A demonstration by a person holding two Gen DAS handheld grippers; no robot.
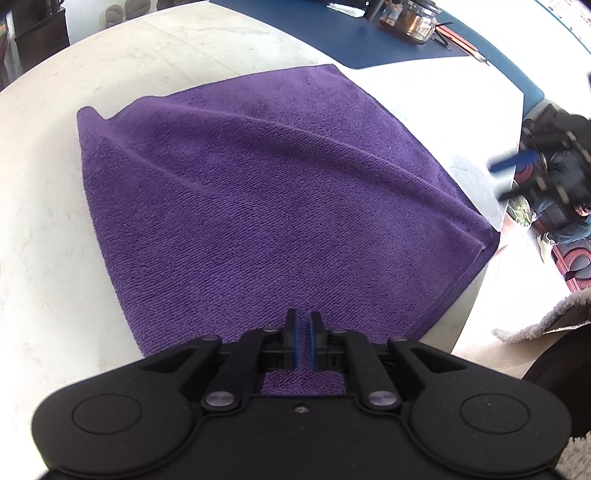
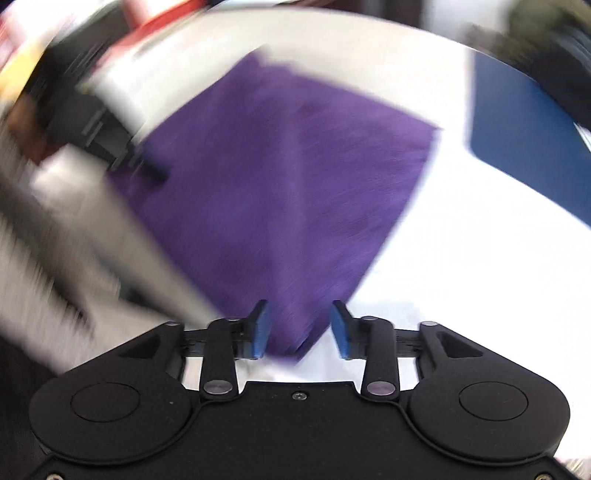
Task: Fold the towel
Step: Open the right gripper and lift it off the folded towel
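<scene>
Purple terry towel, folded, ribbed pile, lying on pale marbled table. Left tool: blue pads nearly closed, pinching near towel edge. Right tool: jaws parted, towel corner between, pads not pressing. Left view only: sharp weave, glass jar on blue mat beyond towel. Right view: heavily blurred throughout.
</scene>
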